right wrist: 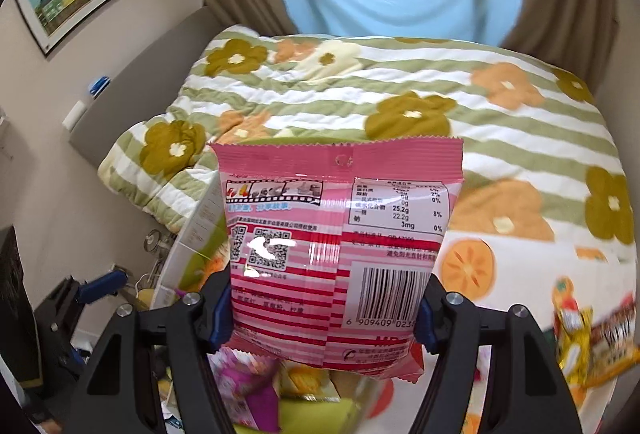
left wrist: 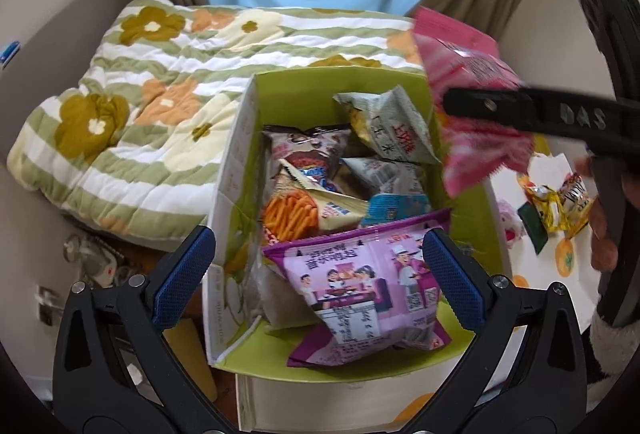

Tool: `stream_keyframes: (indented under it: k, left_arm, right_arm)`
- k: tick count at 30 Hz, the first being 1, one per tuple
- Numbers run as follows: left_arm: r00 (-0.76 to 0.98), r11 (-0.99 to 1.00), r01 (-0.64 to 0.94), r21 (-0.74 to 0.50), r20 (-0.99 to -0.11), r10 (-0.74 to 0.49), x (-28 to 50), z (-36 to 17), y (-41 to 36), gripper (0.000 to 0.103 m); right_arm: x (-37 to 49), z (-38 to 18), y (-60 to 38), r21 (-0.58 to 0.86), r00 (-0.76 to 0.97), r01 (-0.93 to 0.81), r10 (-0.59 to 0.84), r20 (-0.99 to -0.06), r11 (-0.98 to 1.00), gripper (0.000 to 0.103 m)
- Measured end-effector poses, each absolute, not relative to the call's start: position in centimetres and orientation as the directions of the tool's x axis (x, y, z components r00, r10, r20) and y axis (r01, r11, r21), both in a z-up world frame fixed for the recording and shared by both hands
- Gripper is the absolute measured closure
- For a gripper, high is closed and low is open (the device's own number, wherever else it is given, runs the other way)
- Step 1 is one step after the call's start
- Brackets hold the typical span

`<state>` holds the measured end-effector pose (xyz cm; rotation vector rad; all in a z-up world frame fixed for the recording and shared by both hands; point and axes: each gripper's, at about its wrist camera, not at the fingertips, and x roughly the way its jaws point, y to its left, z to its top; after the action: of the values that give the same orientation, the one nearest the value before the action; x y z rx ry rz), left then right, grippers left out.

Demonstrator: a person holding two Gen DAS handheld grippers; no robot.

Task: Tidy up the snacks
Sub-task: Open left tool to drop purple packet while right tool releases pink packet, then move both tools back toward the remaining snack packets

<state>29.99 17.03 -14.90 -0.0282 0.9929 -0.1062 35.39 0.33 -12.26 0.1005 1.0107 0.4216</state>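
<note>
Left claw (left wrist: 316, 266) hangs wide apart over the box (left wrist: 240, 170), gripping nothing; the purple bag (left wrist: 360, 286) lies inside at the box's near end. Right claw (right wrist: 324, 314), tilted down, is clamped on the pink bag (right wrist: 340, 234) above the box's far corner: lower it into the gap before letting go.

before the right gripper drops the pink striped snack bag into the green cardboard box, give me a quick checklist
1. Right gripper clamps the pink striped snack bag: ok.
2. Bag is over the green cardboard box: ok, at its right edge.
3. Left gripper open, holding nothing: ok.
4. Purple snack bag released inside the box: ok.
5. Room left in the box: cannot tell, packets piled high.
</note>
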Motion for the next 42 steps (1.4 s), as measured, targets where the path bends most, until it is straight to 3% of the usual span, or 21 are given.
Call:
stream_keyframes:
  k: [5, 7, 8, 25, 42]
  left_arm:
    - [0.532, 0.997, 0.044, -0.064, -0.843, -0.078, 30.4, -15.4, 17.9, 0.000]
    - [0.529, 0.997, 0.036, -0.067, -0.845, -0.076, 30.4, -15.6, 18.2, 0.000]
    - [0.527, 0.997, 0.032, -0.067, -0.847, -0.074, 30.4, -15.7, 18.3, 0.000]
    - [0.552, 0.993, 0.063, -0.103, -0.825, -0.121, 28.1, -14.3, 18.3, 0.000]
    - [0.538, 0.898, 0.428, -0.103, -0.769, -0.345, 27.1, -10.6, 5.9, 0.000]
  right_arm:
    - [37.8, -12.8, 3.7, 0.258, 0.425, -0.366, 0.407, -0.809, 0.894, 0.033]
    - [38.0, -13.0, 4.5, 0.251, 0.441, -0.377, 0.411, -0.798, 0.891, 0.003]
    - [37.9, -13.0, 4.7, 0.252, 0.456, -0.383, 0.419, -0.785, 0.889, 0.000]
    - [32.1, -11.9, 1.8, 0.275, 0.507, -0.334, 0.418, -0.754, 0.901, 0.000]
    - [23.4, -6.1, -9.1, 0.187, 0.670, -0.091, 0.200, -0.715, 0.978, 0.000]
